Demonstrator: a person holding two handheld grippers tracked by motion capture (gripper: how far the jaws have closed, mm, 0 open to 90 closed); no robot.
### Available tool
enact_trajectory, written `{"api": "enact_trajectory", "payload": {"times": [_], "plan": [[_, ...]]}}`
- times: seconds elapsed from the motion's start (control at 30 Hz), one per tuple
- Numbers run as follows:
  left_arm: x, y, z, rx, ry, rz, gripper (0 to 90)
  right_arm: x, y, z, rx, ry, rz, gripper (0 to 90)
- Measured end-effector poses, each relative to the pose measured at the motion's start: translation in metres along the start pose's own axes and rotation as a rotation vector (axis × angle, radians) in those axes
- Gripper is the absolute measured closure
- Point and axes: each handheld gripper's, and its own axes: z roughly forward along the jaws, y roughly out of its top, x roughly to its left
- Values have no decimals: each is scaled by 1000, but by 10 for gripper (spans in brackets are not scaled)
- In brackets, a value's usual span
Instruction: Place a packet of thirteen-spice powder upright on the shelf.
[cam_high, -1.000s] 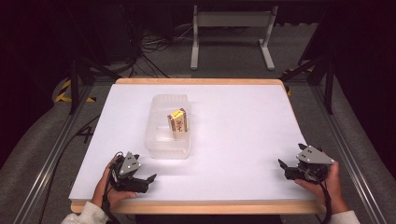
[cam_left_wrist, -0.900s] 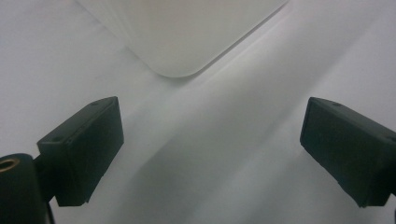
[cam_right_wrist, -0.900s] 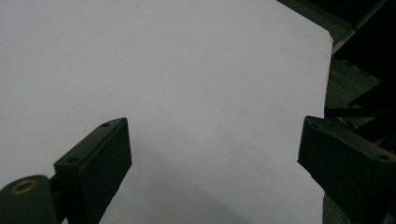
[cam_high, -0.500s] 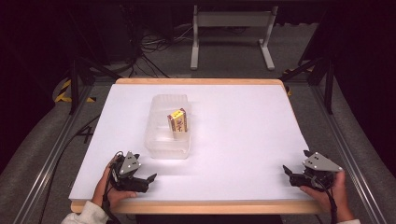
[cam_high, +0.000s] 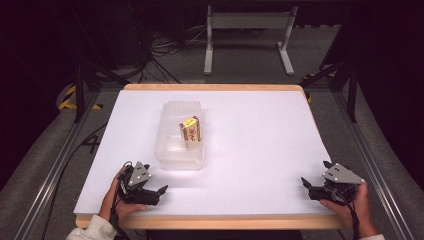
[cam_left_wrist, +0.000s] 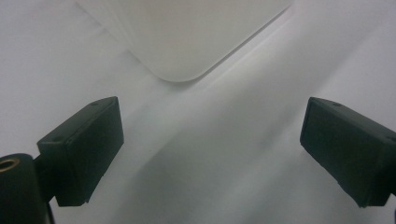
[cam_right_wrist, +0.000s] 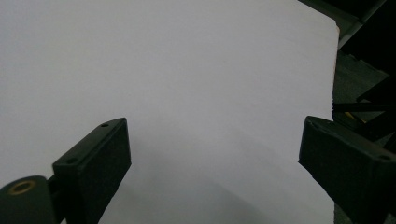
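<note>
The left gripper (cam_high: 159, 190) rests at the near left of the white worktop (cam_high: 260, 140), jaws wide apart with nothing between them, just near of a clear tub (cam_high: 181, 150). In the tub a small yellow box (cam_high: 190, 129) stands upright, leaning against its right wall. The right gripper (cam_high: 306, 183) sits at the near right corner, well apart from the tub, jaws also wide apart over bare worktop
</note>
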Motion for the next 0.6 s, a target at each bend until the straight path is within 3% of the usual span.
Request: {"api": "enact_trajectory", "payload": {"times": [0.6], "plan": [[1,2,-1,-11,4,-7,67,1,0,-2,-2,1,12,98]]}}
